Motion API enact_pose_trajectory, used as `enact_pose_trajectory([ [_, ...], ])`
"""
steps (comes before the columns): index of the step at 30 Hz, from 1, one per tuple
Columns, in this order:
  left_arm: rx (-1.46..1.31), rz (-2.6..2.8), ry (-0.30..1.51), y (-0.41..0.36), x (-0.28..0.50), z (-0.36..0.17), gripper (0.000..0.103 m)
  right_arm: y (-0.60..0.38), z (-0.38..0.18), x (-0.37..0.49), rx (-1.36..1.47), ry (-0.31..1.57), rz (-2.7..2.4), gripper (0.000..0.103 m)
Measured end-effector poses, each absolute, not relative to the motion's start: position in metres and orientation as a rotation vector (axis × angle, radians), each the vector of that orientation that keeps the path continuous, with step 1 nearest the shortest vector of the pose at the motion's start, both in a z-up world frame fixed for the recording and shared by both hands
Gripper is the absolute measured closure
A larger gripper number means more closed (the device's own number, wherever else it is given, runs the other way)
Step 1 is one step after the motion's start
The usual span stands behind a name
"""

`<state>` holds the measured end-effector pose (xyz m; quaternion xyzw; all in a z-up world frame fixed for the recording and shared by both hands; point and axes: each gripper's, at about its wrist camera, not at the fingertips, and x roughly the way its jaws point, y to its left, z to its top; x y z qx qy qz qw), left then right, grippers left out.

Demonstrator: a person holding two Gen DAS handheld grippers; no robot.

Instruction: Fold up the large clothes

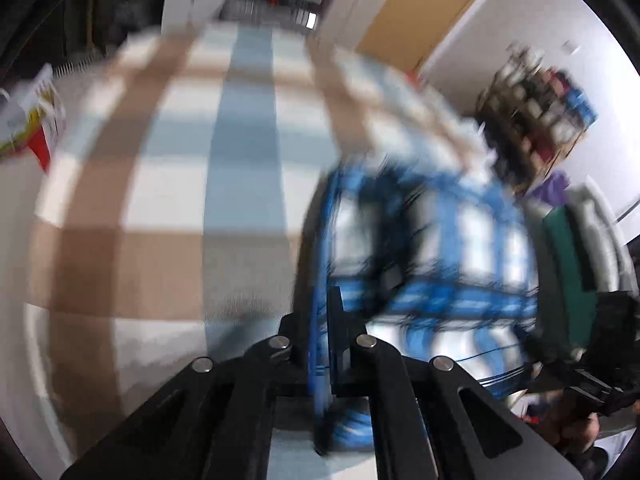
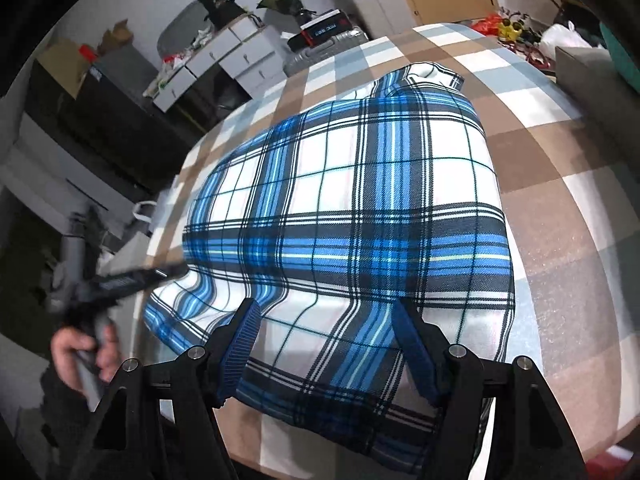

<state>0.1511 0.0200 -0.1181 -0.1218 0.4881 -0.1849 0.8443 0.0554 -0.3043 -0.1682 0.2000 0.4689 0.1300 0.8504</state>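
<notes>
On checked bedspread [image 2: 560,184], plaid shirt [image 2: 360,200]

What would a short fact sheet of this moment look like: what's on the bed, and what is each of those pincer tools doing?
Surface: bed with a brown, blue and white checked cover
Garment: blue plaid shirt, lying partly folded on the cover
Left gripper: shut on the shirt's edge
Right gripper: open, fingers either side of the shirt's near part, not pinching it
Person's hand: holds the left gripper's handle
Background: drawers, boxes and a suitcase beyond the bed
Image note: left wrist view is motion-blurred
</notes>
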Motion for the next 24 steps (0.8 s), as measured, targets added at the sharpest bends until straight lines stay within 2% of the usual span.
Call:
enact_pose_trajectory([
  [1, -0.275, -0.463, 0.951, 0.015, 0.14, -0.099, 0.103, -0.306, -0.168, 0.054, 0.435, 0.982, 0.279, 0.033],
  [2, -0.283, -0.53, 0.908, 0.007, 0.133, -0.089, 0.095, -0.311, -0.168, 0.054, 0.476, 0.978, 0.294, 0.033],
  [3, -0.278, -0.595, 0.882, -0.005, 0.13, -0.083, 0.074, -0.315, -0.169, 0.054, 0.513, 0.978, 0.311, 0.033],
  [4, -0.263, -0.644, 0.878, -0.02, 0.129, -0.08, 0.059, -0.321, -0.17, 0.054, 0.565, 0.975, 0.336, 0.033],
  [5, -0.243, -0.688, 0.892, -0.039, 0.13, -0.08, 0.036, -0.33, -0.173, 0.055, 0.643, 0.967, 0.367, 0.033],
  [8, -0.097, -0.702, 0.971, -0.091, 0.153, -0.096, 0.036, -0.351, -0.178, 0.051, 0.812, 0.935, 0.408, 0.049],
  [10, -0.035, -0.711, 1.054, -0.111, 0.175, -0.111, 0.037, -0.36, -0.181, 0.049, 0.882, 0.915, 0.428, 0.065],
  [12, -0.037, -0.684, 1.131, -0.116, 0.199, -0.134, 0.037, -0.363, -0.185, 0.05, 0.899, 0.93, 0.413, 0.068],
  [14, -0.117, -0.672, 1.221, -0.105, 0.213, -0.16, 0.038, -0.362, -0.192, 0.053, 0.876, 0.981, 0.372, 0.08],
  [15, -0.142, -0.68, 1.213, -0.104, 0.215, -0.162, 0.038, -0.361, -0.196, 0.055, 0.856, 1.006, 0.352, 0.091],
  [16, -0.123, -0.685, 1.21, -0.105, 0.216, -0.16, 0.038, -0.359, -0.199, 0.057, 0.828, 1.03, 0.332, 0.094],
  [18, -0.09, -0.685, 1.214, -0.108, 0.213, -0.156, 0.038, -0.351, -0.199, 0.061, 0.751, 1.059, 0.308, 0.098],
  [21, -0.116, -0.693, 1.203, -0.105, 0.211, -0.155, 0.038, -0.339, -0.177, 0.06, 0.628, 1.015, 0.307, 0.092],
  [24, -0.131, -0.71, 1.198, -0.099, 0.21, -0.155, 0.038, -0.333, -0.147, 0.073, 0.511, 0.934, 0.312, 0.092],
])
